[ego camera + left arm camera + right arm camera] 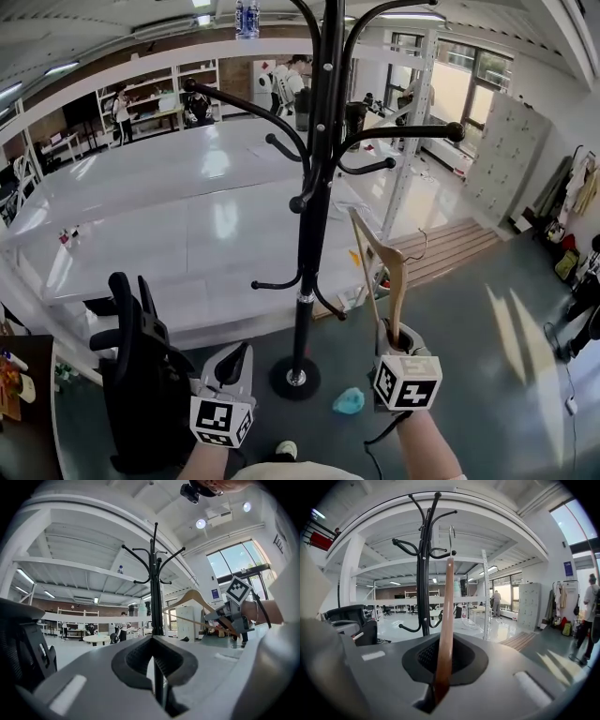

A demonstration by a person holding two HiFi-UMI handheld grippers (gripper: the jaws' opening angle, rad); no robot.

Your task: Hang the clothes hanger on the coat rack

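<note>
Grey workshop floor (487,356) spreads across the lower part of the head view. At 8 o'clock stands a black office chair (141,375). Just beside it, at 7 o'clock, the left tool (239,354) is clenched to a thin slit and grasps nothing. From a round base at 6 o'clock the black coat rack (314,234) rises through the middle. At 5 o'clock the right tool (394,336) is clenched on the wooden clothes hanger (380,267). The hanger stands up toward 12 o'clock, near the rack's pole on its 3 o'clock side, apart from every hook.
</note>
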